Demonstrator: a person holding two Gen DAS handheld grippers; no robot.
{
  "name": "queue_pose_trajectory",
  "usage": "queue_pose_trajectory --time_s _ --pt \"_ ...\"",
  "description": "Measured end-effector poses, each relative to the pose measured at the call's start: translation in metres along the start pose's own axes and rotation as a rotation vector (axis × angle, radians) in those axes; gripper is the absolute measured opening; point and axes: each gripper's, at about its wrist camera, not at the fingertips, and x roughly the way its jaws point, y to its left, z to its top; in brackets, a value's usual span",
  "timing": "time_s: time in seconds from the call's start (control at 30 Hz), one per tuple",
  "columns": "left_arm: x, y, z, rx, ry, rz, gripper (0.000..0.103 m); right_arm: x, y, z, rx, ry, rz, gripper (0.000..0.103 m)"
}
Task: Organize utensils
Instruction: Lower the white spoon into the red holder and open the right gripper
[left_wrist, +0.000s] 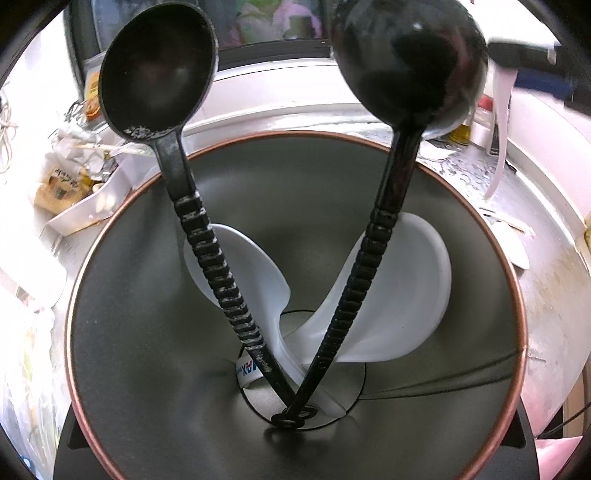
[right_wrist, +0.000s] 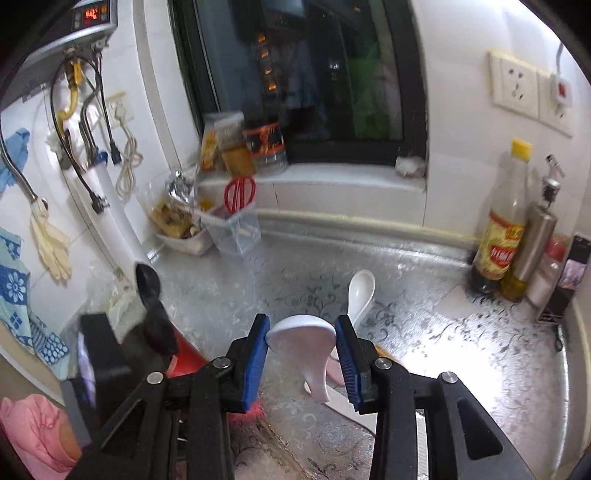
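Right hand-held gripper (right_wrist: 301, 354) clamps white spoon (right_wrist: 306, 343), handle pointing down.

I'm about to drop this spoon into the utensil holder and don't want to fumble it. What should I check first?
1. Grip: the right gripper clamps the white spoon by its bowl, handle hanging down: ok.
2. Room in the holder: open space beside the two black ladles and two white spoons: ok.
3. Spoon above the holder's mouth: the holder sits to the lower left in the right wrist view: not ok.
4. Ladle heads clear of the drop path: cannot tell.
5. Counter emptied of utensils: a loose spoon lies there: not ok.
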Motion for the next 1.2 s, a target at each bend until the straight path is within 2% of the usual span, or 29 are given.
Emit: queue_pose_trajectory --time_s 0.37,0.63,0.97,1.2 --pt "-0.004 0.01 0.001 0.023 0.008 -0.019 0.091 -0.053 0.03 0.041 -0.098 -0.146 0.033 0.039" --pt "0.003 0.005 0.013 0.025 0.017 -0.015 0.091 -0.07 0.061 0.069 -0.165 -0.207 0.147 0.039" --pt "0.009 -0.001 0.021 0.027 0.036 -0.017 0.091 -0.051 0.089 0.084 -0.19 -0.165 0.243 0.039" --pt "0.009 -0.006 0.018 0.025 0.008 -0.002 0.091 -0.034 0.1 0.079 -0.19 -0.118 0.297 0.039"
